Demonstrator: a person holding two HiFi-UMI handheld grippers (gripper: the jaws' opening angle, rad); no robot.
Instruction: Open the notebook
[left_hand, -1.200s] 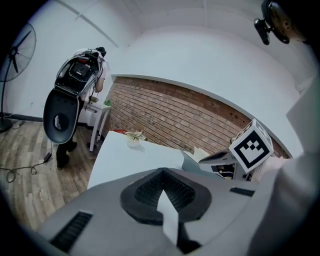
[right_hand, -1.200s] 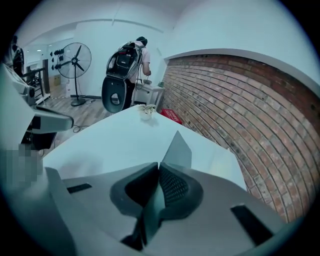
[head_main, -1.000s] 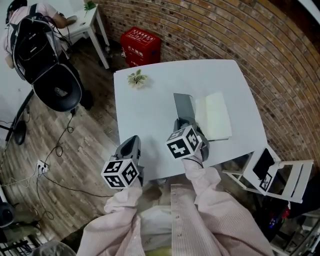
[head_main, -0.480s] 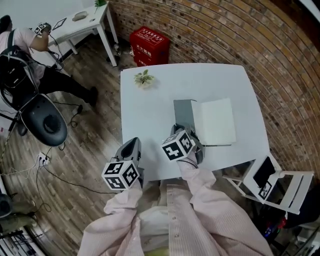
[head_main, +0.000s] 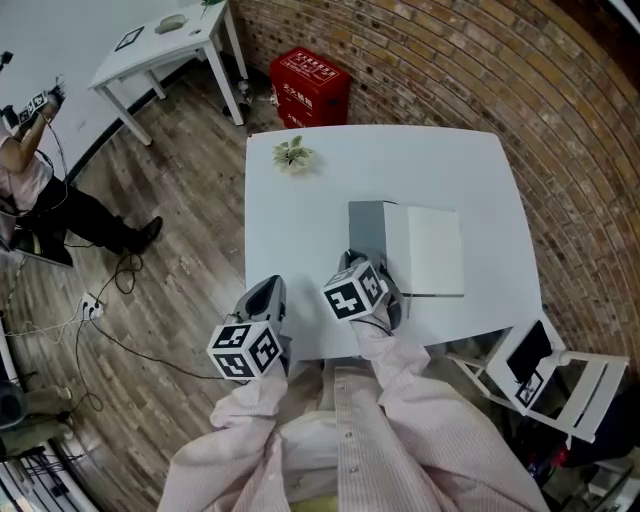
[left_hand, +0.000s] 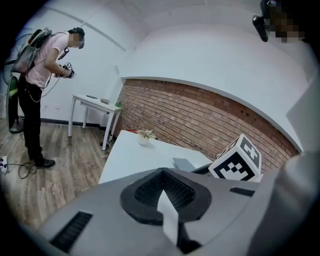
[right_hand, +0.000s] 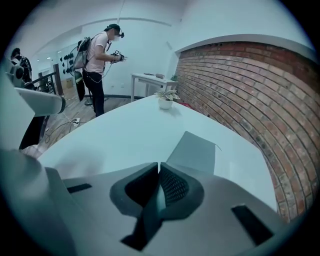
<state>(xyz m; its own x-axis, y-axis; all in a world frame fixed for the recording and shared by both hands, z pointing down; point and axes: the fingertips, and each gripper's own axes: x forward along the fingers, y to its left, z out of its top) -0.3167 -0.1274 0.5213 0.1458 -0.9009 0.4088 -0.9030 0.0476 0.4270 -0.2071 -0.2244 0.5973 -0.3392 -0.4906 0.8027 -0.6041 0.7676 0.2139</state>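
**A:** Where is the grey-covered paper notebook (head_main: 410, 248)?

**B:** It lies open on the square white table (head_main: 300, 230), toward the right near side. Its grey cover (head_main: 366, 232) is turned out to the left, with blank white pages on the right.

**A:** And the right gripper (right_hand: 158, 165)?

**B:** It is just by the cover's near edge, jaws pressed together with nothing between them.

**A:** The left gripper (left_hand: 163, 172)?

**B:** It is at the table's near left corner, well apart from the notebook, jaws likewise closed and empty.

**A:** Anything else on top?

**B:** A small potted plant (head_main: 293, 153) near the far left corner.
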